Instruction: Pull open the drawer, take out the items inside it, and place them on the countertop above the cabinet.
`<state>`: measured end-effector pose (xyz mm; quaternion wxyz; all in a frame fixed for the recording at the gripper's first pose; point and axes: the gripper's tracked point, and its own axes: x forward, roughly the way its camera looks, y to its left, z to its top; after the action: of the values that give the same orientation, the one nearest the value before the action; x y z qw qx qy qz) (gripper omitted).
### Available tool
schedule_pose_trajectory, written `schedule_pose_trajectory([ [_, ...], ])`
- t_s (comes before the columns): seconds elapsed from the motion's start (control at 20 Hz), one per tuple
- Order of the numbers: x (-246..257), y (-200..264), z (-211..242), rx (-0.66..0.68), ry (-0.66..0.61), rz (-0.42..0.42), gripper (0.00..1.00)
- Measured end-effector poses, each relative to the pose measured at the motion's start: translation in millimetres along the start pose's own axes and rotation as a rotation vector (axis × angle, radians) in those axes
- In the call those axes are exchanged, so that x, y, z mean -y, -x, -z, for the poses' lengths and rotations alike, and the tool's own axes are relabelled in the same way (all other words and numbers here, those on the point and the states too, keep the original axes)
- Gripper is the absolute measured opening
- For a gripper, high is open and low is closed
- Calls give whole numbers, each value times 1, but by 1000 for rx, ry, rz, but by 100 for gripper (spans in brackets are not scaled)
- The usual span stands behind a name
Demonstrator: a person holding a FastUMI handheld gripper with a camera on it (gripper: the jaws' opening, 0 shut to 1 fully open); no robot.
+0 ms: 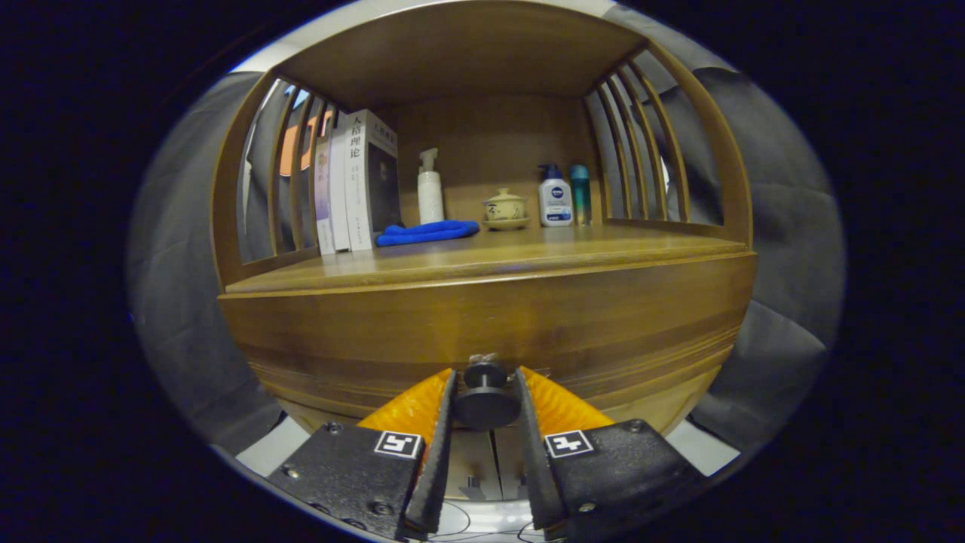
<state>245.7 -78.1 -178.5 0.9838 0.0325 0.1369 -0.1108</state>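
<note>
I have the claw at the drawer front, its two fingers closed in on the round dark knob of the drawer. The knob sits between the fingers and both appear to touch its sides, so I log the claw as grasping the knob.

The drawer front is a wide wooden panel just beyond the fingertips. It looks flush with the cabinet body; I see no gap, so I note it as closed. Drawer contents are hidden from me.

Directly above the drawer runs the table, the wooden top of the cabinet, enclosed by slatted side rails and a roof panel.

On the table, toward the back, in order from the left rail:
- a row of upright books standing against the left slats
- a blue cloth, folded long, lying flat just beside the books
- a white pump bottle behind the cloth
- a small lidded ceramic cup on a saucer, near the middle
- a white lotion pump bottle with a blue cap
- a slim teal bottle, just beside it, near the right slats

Grey cloth hangs either side of the cabinet.
</note>
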Motion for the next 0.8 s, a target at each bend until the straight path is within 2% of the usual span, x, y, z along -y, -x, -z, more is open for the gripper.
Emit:
schedule_pose_trajectory([
  [0.4, 3, 16, 6, -49, 22, 10, 36],
  [0.8, 9, 103, 34, -59, 44, -3, 36],
])
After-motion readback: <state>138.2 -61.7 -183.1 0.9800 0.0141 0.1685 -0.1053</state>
